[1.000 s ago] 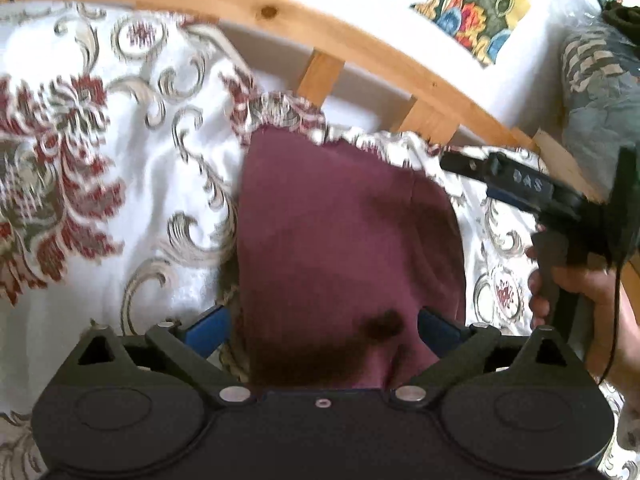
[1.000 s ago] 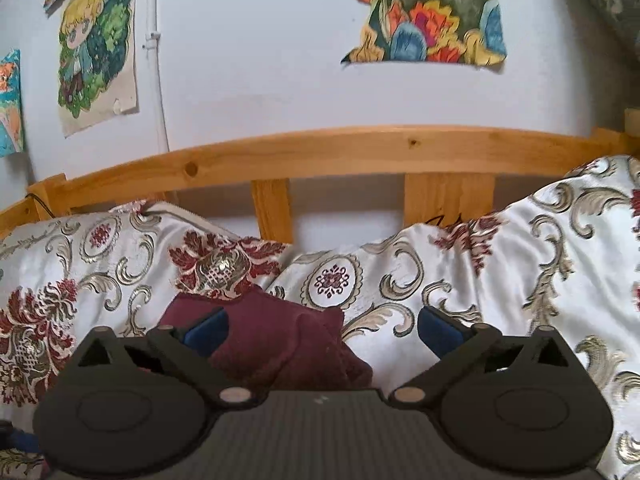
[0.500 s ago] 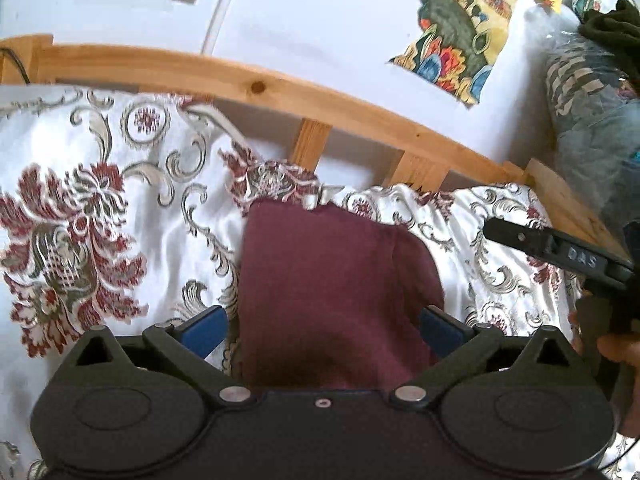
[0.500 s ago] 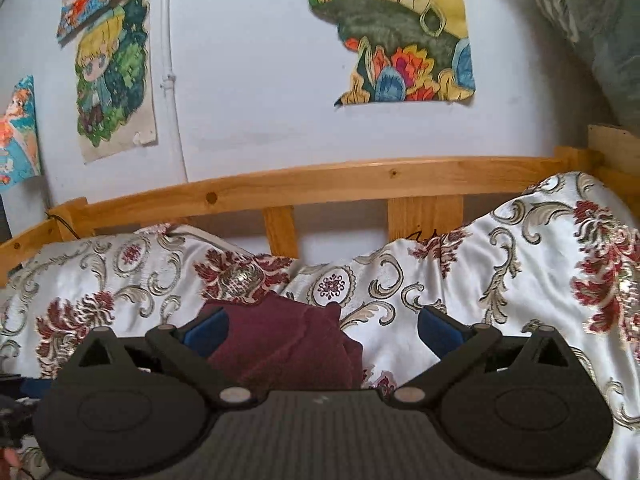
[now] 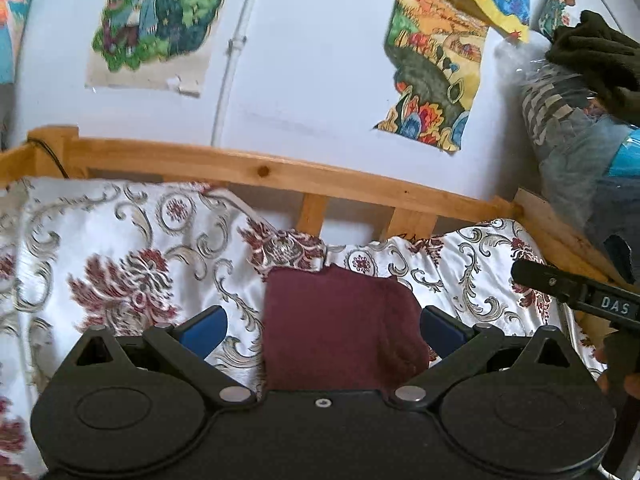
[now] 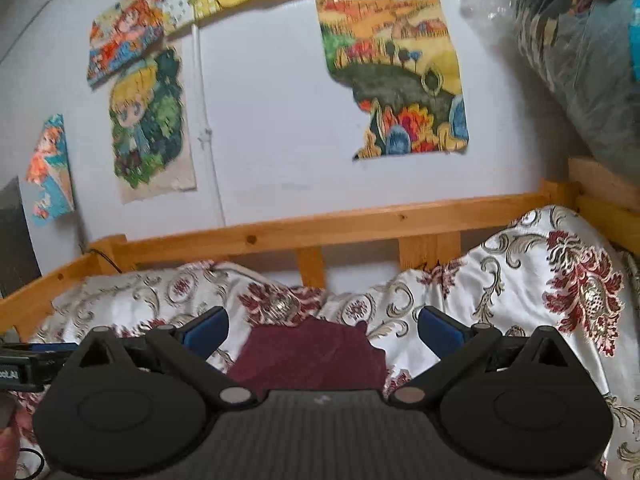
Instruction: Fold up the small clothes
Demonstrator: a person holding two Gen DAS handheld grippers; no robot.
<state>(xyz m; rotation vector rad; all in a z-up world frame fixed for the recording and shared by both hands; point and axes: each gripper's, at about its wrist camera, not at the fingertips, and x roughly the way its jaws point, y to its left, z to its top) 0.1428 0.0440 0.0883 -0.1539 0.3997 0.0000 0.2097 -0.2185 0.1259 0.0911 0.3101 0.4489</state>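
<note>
- Left wrist: left gripper (image 5: 322, 326) with jaws spread wide, nothing between the pads. Maroon cloth (image 5: 340, 332) lies on the bedspread (image 5: 120, 248) as a compact, roughly squared bundle, just ahead of the jaws and not touched.
- Same view, far right: right gripper (image 5: 576, 294) comes in from the edge, a hand (image 5: 624, 376) on its handle — clear of the cloth.
- Right wrist: right gripper (image 6: 322, 328) also wide open and empty. Cloth (image 6: 308, 356) sits low between the fingers, beyond them, near the wooden rail (image 6: 320, 224).
- Step, by my reading: folding looks done or nearly so; both tools stand off the piece.
- Next move — either press the bundle flat, or reach for another garment; none is visible here.
</note>
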